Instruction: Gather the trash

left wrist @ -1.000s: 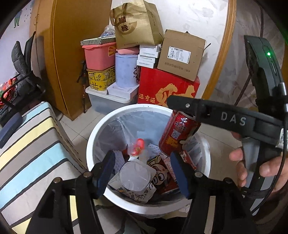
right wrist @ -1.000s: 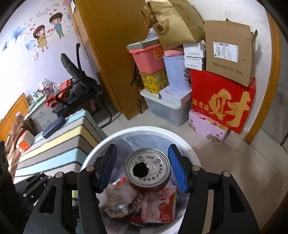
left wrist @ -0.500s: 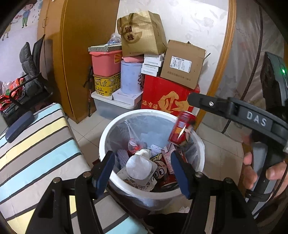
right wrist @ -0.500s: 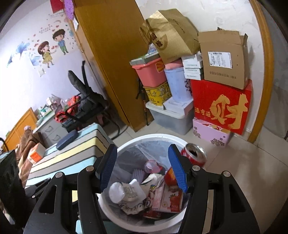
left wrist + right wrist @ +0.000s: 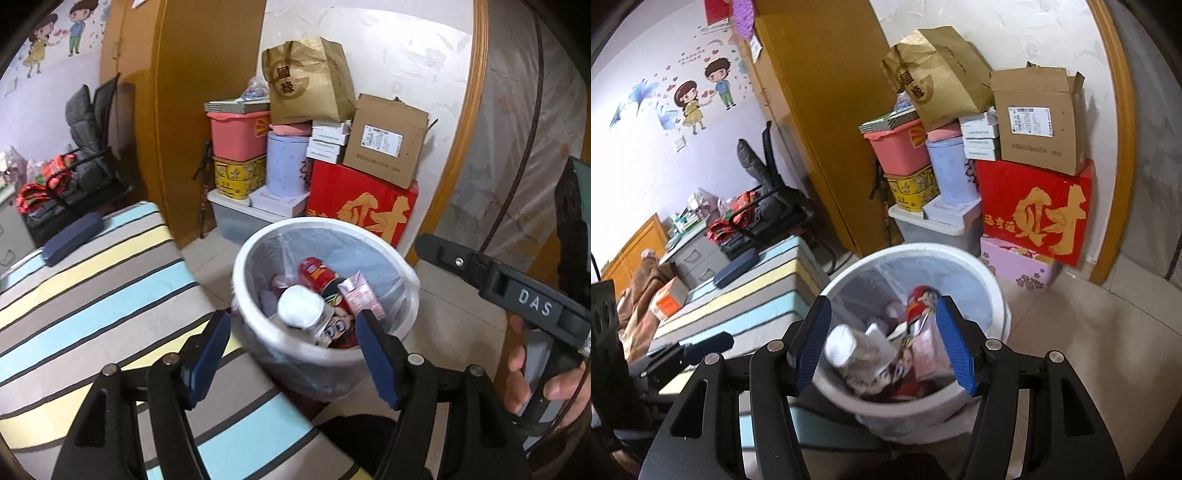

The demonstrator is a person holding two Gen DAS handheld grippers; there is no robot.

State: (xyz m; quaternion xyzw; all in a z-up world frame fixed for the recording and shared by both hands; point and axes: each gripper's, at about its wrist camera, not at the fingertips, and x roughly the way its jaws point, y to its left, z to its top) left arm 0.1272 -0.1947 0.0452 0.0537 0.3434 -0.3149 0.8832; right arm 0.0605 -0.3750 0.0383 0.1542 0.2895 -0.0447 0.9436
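Observation:
A white trash bin (image 5: 408,275) with a clear liner stands on the floor beside the striped table. It holds a red can (image 5: 317,275), a white cup (image 5: 300,306), a pink carton (image 5: 360,297) and wrappers. My left gripper (image 5: 293,349) is open and empty, above the bin's near rim. My right gripper (image 5: 884,341) is open and empty, raised over the bin (image 5: 1001,295); the red can (image 5: 921,302) lies inside. In the left wrist view the right gripper's body (image 5: 517,291) shows at right, held by a hand.
A striped table (image 5: 92,280) with a dark blue case (image 5: 72,234) lies left of the bin. Stacked boxes, a red box (image 5: 364,210), a paper bag (image 5: 308,83) and tubs stand behind the bin. A wooden wardrobe (image 5: 192,110) and a chair are at left.
The right gripper let go of the red can, which dropped into the bin. Both grippers pulled back and up from the bin.

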